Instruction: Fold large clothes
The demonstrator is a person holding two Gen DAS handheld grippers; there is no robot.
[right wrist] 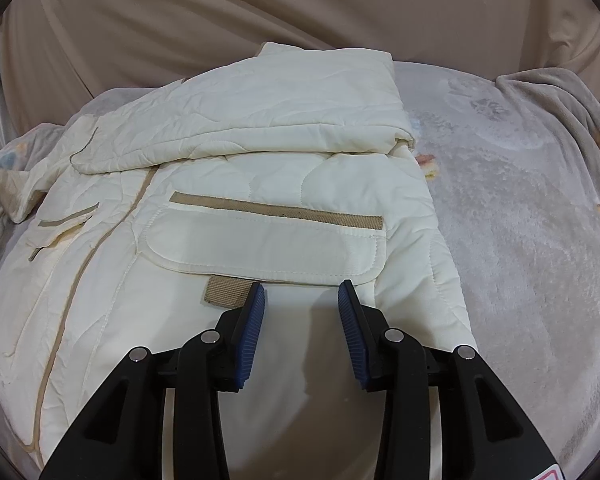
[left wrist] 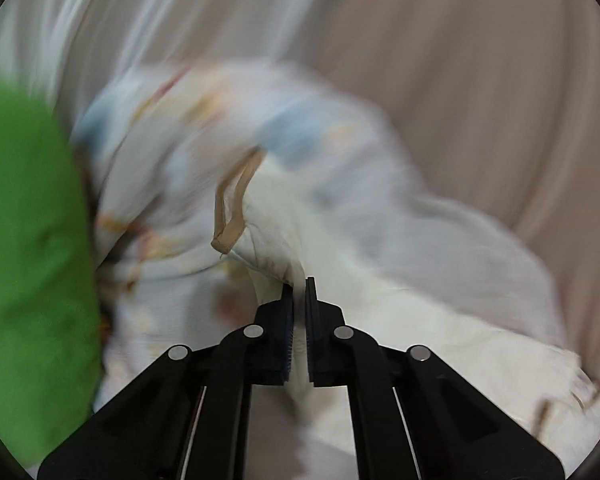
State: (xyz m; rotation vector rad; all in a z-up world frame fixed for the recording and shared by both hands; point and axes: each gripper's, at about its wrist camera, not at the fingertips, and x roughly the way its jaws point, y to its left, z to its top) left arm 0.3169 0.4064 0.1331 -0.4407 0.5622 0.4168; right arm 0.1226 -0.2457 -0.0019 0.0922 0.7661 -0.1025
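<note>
A cream quilted jacket [right wrist: 260, 152] with tan trim lies spread on a grey blanket; one sleeve is folded across its chest above a flap pocket [right wrist: 268, 240]. My right gripper [right wrist: 301, 294] is open and empty, low over the jacket's lower front. In the blurred left wrist view, my left gripper [left wrist: 299, 288] is shut on a pinched fold of the cream jacket [left wrist: 380, 300], lifting it; a tan loop [left wrist: 230, 208] hangs beside the fold.
The grey fleece blanket [right wrist: 520, 220] with a faint print covers the surface to the right. Beige draped cloth [right wrist: 260, 8] hangs behind. A bright green object [left wrist: 24, 260] fills the left edge of the left wrist view.
</note>
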